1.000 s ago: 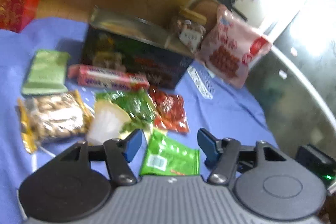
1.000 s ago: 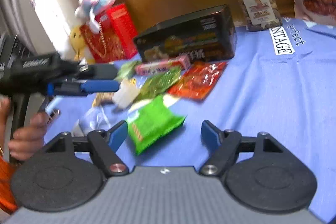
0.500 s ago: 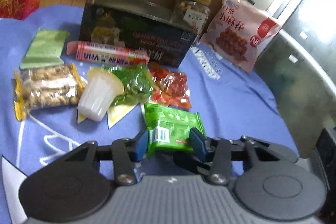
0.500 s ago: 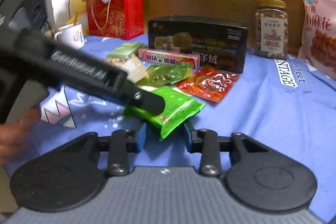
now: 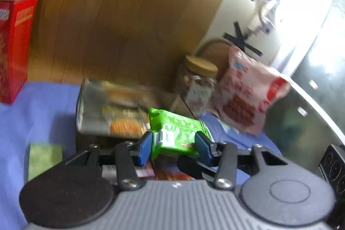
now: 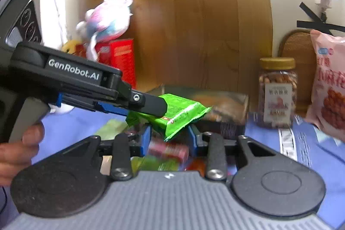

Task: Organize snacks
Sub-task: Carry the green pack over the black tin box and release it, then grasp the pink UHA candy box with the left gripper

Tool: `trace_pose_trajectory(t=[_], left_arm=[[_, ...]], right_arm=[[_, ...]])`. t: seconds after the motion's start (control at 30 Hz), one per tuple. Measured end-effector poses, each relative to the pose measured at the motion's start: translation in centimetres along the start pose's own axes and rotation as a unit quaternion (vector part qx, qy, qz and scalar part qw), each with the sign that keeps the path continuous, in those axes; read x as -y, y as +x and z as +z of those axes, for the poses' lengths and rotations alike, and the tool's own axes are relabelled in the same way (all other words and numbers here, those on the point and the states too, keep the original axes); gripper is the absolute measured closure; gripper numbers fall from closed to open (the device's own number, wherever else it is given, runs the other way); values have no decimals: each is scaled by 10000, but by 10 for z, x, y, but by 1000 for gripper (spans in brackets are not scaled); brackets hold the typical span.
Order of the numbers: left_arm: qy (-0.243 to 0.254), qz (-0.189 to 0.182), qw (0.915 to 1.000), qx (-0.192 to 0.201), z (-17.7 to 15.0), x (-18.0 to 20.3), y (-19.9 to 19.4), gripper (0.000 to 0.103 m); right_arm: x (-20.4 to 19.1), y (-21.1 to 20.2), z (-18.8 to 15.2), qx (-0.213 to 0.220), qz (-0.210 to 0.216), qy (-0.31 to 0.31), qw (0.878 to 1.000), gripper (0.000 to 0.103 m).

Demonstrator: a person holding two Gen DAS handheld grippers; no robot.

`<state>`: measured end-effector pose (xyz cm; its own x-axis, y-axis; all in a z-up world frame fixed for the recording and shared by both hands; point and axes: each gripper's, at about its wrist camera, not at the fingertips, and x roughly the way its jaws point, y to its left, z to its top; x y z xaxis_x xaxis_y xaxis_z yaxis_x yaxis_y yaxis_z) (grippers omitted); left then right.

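Observation:
A bright green snack packet [image 5: 179, 130] is held in the air between both grippers. My left gripper [image 5: 174, 144] is shut on one end of it. My right gripper [image 6: 169, 139] is shut on its other corner; the packet also shows in the right wrist view [image 6: 183, 114], with the left gripper's black body [image 6: 86, 85] reaching in from the left. Below lie a pink candy bar [image 6: 170, 149], a red packet [image 5: 170, 174] and a dark tin box [image 5: 112, 113] on the blue cloth [image 5: 43, 113].
A nut jar with a gold lid [image 6: 277, 92] and a pink snack bag [image 6: 330, 87] stand at the back right. A red gift box [image 5: 15, 44] and a plush toy [image 6: 105, 18] are at the back left. A pale green packet [image 5: 44, 156] lies at left.
Both grippers closed on the green packet and lifted it off the cloth, up above the tin box. The views tilted upward and the table items dropped low in the frames.

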<state>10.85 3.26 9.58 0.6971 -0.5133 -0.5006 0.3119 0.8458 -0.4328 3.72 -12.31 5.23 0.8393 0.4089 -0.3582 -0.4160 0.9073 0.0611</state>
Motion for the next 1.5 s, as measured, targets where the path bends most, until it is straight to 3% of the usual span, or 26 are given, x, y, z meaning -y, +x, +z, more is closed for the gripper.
trace_pose_trajectory(t=[0.17,0.27,0.37,0.63,0.73,0.93,1.0,1.2,1.27,1.33,1.5], left_arm=[[-141,258,9996,59,21,-21,29,58],[-188,390,9990,60,24,-33,43,48],[-287,569,9979,110,20,-45,39,47],[-551,477,9961,490,-13,-71,-23,44],[-707,591,9947,449,-31,-87,-38,44],[-1237,828,9883,339,-51,-124,-51,44],[-1352,664,9883,234,-51,-130,-49,44],[-1089,167,9936,-247,-40,-113,-8,46],[-1023,224,9938,-368,-40,-109,8,39],[-996,513,9930,-381,-40,-108,19,34],[-884,623,9936,-314,-41,-111,23,34]], right_arm=[[19,44,24,-191,116,274,9994,64],[20,66,27,-323,143,360,9987,55],[22,81,25,-468,183,443,9978,50],[34,24,2,-111,302,943,9950,51],[37,8,-22,-265,448,1174,9917,51],[26,24,-40,-724,477,1197,9890,51],[26,33,-38,-767,418,1237,9885,51],[40,57,-32,-883,220,1591,9831,51],[40,62,-32,-929,224,1592,9826,51],[39,69,-34,-1021,259,1542,9824,51],[33,82,-43,-1142,395,1393,9828,50]])
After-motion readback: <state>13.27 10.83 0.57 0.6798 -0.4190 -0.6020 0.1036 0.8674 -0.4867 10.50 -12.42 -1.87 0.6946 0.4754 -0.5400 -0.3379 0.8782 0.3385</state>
